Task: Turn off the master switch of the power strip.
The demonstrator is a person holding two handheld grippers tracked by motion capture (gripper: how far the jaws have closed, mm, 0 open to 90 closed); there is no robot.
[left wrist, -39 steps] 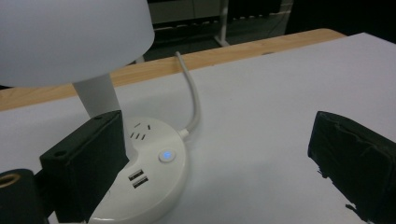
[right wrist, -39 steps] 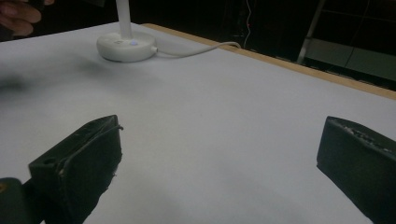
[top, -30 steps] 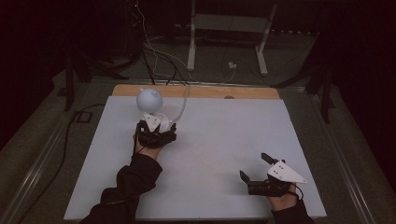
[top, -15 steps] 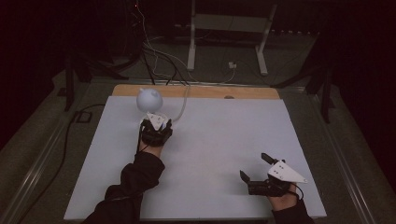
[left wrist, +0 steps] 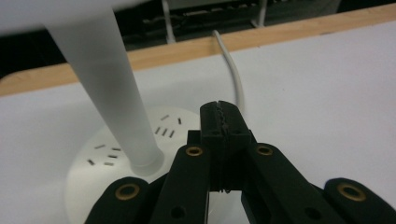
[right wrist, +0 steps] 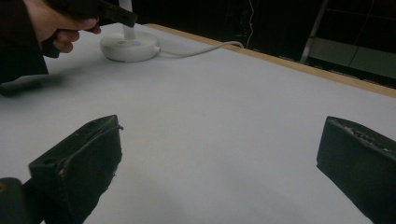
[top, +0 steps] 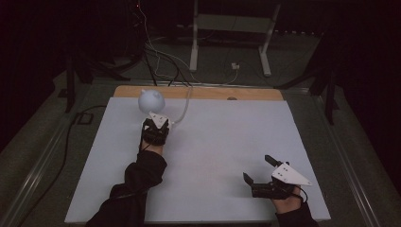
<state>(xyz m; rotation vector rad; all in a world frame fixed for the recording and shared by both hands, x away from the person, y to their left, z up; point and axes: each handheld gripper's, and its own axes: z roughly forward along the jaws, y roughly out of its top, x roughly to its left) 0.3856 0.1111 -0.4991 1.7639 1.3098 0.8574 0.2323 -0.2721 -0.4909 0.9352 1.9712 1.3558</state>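
A white desk lamp stands at the table's far left, with a round head (top: 151, 100), a tapered stem (left wrist: 107, 88) and a flat round base (left wrist: 93, 177). Its white cable (left wrist: 233, 70) runs off over the far edge. My left gripper (left wrist: 222, 109) sits low over the near right part of the base, just right of the stem. Its jaws have just been closing and now stand shut with nothing between them. I cannot tell whether the tips touch the base. From above, the left gripper (top: 157, 120) lies right under the lamp head. My right gripper (top: 257, 169) rests open near the front right.
The white tabletop (top: 227, 137) has a wooden strip (top: 213, 93) along its far edge. Behind the table is a dark floor with cables (top: 161, 56) and a white stand (top: 231, 28). In the right gripper view the lamp base (right wrist: 130, 46) and the left hand (right wrist: 60, 28) show far off.
The left gripper's jaws have closed and the hand has sunk a little toward the lamp's base. The right gripper has not moved.
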